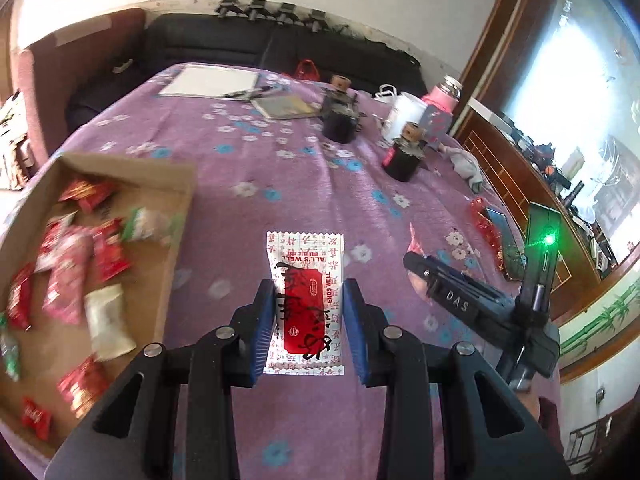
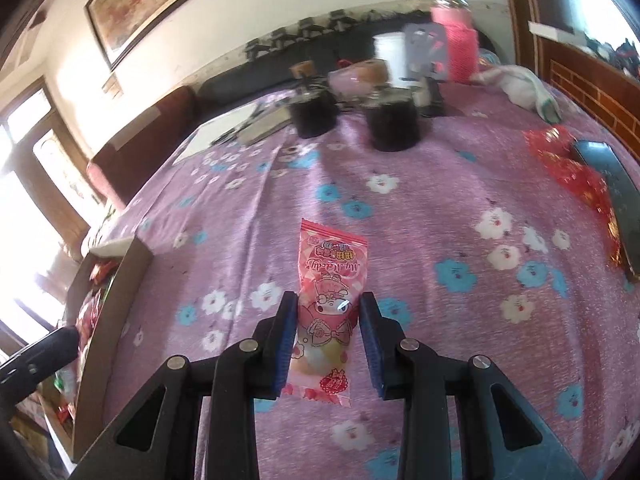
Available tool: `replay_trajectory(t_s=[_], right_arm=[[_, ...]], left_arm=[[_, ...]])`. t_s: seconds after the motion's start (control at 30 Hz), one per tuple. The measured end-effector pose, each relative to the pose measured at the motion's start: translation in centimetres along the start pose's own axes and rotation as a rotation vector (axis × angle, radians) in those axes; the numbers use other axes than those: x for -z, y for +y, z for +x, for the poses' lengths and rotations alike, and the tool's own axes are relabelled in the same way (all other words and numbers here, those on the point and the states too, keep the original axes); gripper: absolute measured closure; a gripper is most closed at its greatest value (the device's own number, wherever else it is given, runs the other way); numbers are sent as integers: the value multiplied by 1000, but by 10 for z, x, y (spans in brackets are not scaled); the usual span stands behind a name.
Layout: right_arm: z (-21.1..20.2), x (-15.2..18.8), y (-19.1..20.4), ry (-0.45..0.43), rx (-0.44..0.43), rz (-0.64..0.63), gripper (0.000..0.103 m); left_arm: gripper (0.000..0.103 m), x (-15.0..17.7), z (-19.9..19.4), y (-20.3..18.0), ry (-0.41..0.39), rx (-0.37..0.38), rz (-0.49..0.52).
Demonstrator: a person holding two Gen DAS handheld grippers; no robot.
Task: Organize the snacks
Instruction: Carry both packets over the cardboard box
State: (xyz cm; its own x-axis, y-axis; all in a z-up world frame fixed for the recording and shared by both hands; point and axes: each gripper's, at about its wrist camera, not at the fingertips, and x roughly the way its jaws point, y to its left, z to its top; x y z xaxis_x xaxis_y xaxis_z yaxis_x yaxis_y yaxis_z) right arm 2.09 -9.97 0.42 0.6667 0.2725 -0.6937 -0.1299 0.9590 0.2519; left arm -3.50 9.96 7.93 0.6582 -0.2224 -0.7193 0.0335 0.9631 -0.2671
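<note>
Both snacks are in hand, so the step under way looks like the carry toward the cardboard box [image 1: 176, 184], which already holds a scatter of red, pink and white packets.

The left hand-held gripper [image 1: 308, 320] is clenched on a white-and-red packet [image 1: 306, 280], blue pads pressed to its long edges, just right of the box. The right hand-held gripper [image 2: 329, 332] holds a pink cartoon candy packet [image 2: 330, 280]; the left pad touches it, while a sliver of gap seems to show at the right pad, so that grip may be light. It hangs over the purple flowered cloth [image 2: 440, 208], farther right of the box [image 2: 132, 264].

Next, I judge each packet must travel left over the box wall, then the jaws part above a bare patch of cardboard. More red wrappers [image 2: 572, 168] lie well to the right of the box, beside a dark phone [image 2: 612, 200], not yet gathered.
</note>
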Motion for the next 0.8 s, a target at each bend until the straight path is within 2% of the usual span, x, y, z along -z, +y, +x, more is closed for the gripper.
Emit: replay_trajectory(t_s=[0.2,0.37,0.67,0.73,0.8], right_arm=[[-8,4,33,9,-20,-66,71],[-33,14,65,12,-91,-79,71],[-71,32,167,-10,-195,-275,72],[-73,31,176,-2,-228,-273,73],[-74,26,172,-20,-223,-254,68]], left_arm=[[72,20,-37,36,-43,3,-56],[72,31,-71,79,-105,13,-146],[72,53,-113,160,-177,-41,-318],[72,58,-115,173,-175,-38,-347],[72,63,-116,180,-177,-32,-362]])
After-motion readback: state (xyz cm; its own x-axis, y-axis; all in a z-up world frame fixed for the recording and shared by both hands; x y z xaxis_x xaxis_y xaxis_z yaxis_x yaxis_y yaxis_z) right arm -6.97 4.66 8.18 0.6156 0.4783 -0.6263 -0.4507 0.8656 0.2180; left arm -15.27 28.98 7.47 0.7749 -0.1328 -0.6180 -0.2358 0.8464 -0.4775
